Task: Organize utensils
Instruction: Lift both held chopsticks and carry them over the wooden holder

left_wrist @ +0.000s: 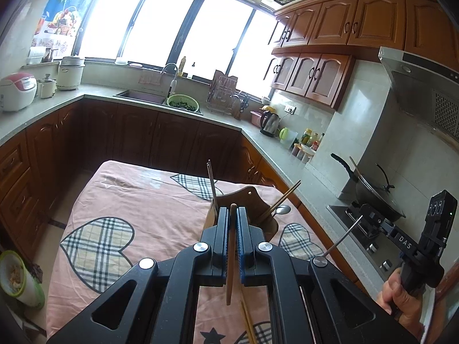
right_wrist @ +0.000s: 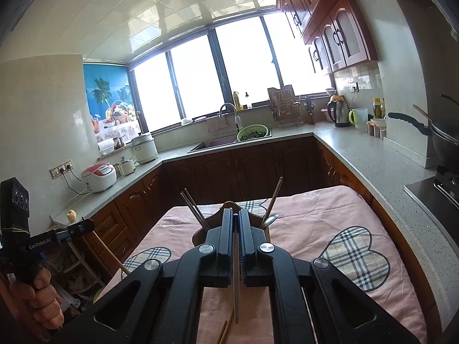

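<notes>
While both grippers are hanging above the table (left_wrist: 120, 200), we are clenching the left gripper (left_wrist: 232, 215) on a wooden chopstick (left_wrist: 230, 255) and the right gripper (right_wrist: 235, 218) on a metal chopstick (right_wrist: 236, 286), both aimed at the wooden holder (left_wrist: 252, 200) just beyond the jaws, likely for dropping in.

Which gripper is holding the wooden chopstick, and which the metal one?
The left gripper holds the wooden chopstick, brown and thick between its fingers. The right gripper holds the metal chopstick, thin and grey.
</notes>
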`<move>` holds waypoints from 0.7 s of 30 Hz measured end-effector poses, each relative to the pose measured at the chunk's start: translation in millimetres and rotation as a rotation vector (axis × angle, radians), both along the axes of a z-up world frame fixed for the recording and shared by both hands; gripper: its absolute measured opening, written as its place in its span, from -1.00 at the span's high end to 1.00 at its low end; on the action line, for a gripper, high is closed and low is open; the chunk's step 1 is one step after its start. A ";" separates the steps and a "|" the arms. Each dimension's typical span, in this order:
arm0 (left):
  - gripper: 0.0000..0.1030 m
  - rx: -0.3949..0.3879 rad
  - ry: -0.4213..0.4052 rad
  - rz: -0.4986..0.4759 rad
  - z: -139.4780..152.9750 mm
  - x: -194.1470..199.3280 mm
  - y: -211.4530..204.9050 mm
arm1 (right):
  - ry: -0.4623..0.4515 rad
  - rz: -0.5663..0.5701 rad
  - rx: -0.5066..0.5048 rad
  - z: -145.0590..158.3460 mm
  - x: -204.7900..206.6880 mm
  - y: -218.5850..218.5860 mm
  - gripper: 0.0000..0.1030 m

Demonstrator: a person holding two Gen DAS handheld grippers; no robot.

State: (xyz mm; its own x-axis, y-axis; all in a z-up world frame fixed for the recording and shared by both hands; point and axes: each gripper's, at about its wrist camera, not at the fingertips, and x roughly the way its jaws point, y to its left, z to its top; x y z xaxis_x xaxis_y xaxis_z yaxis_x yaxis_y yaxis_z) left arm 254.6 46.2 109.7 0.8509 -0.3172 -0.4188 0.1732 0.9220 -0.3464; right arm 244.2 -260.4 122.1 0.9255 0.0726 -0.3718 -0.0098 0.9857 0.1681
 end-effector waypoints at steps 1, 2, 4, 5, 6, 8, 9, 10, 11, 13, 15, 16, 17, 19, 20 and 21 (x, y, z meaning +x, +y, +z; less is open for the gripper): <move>0.93 -0.001 -0.003 0.001 0.3 1.8 0.7 | -0.004 0.000 -0.002 1.3 1.2 -0.1 0.93; 0.93 -0.001 -0.007 0.002 0.2 3.5 0.4 | -0.009 -0.001 -0.003 3.1 2.9 -0.1 0.93; 0.93 -0.001 -0.013 0.004 0.9 7.4 1.0 | -0.016 -0.001 -0.005 5.5 5.7 0.1 0.93; 0.93 0.000 -0.016 0.005 1.6 9.6 1.0 | -0.018 0.000 -0.006 6.5 7.4 -0.1 0.93; 0.93 0.001 -0.019 0.007 2.4 11.4 0.8 | -0.021 0.000 -0.008 7.9 9.4 0.3 0.93; 0.93 0.003 -0.025 0.009 3.6 15.1 0.1 | -0.025 0.001 -0.011 10.1 12.8 0.6 0.93; 0.93 0.004 -0.028 0.009 3.7 16.8 0.5 | -0.028 0.001 -0.012 10.9 14.2 0.7 0.93; 0.93 0.006 -0.032 0.010 4.3 18.6 0.0 | -0.031 0.001 -0.013 11.7 15.6 0.6 0.93; 0.93 0.007 -0.036 0.012 5.2 21.0 -0.3 | -0.035 0.001 -0.014 11.7 16.4 1.0 0.93; 0.93 0.005 -0.043 0.009 6.4 25.8 -0.6 | -0.039 0.001 -0.011 14.0 20.6 -0.2 0.93; 0.93 0.004 -0.053 0.010 9.0 31.6 -1.5 | -0.045 0.002 -0.004 16.2 24.4 -1.6 0.93; 0.93 0.004 -0.058 0.011 9.7 34.5 -1.8 | -0.049 0.002 -0.002 17.2 26.2 -2.4 0.93; 0.93 0.004 -0.062 0.012 10.9 37.8 -2.5 | -0.053 0.001 -0.001 18.8 28.4 -2.8 0.93; 0.93 0.002 -0.072 0.012 11.9 43.4 -3.8 | -0.062 0.000 -0.001 22.1 32.6 -3.3 0.93; 0.93 0.002 -0.077 0.014 12.2 46.2 -3.6 | -0.066 0.001 -0.001 24.1 35.5 -3.9 0.93; 0.93 0.003 -0.081 0.014 12.5 49.8 -3.7 | -0.070 0.001 -0.002 25.7 38.2 -3.9 0.93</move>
State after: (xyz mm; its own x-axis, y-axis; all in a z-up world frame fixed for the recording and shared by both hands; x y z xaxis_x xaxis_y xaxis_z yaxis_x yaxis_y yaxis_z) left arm 304.4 42.5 122.2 0.8861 -0.3042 -0.3496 0.1879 0.9255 -0.3290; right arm 282.4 -264.3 147.8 0.9490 0.0728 -0.3067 -0.0224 0.9861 0.1648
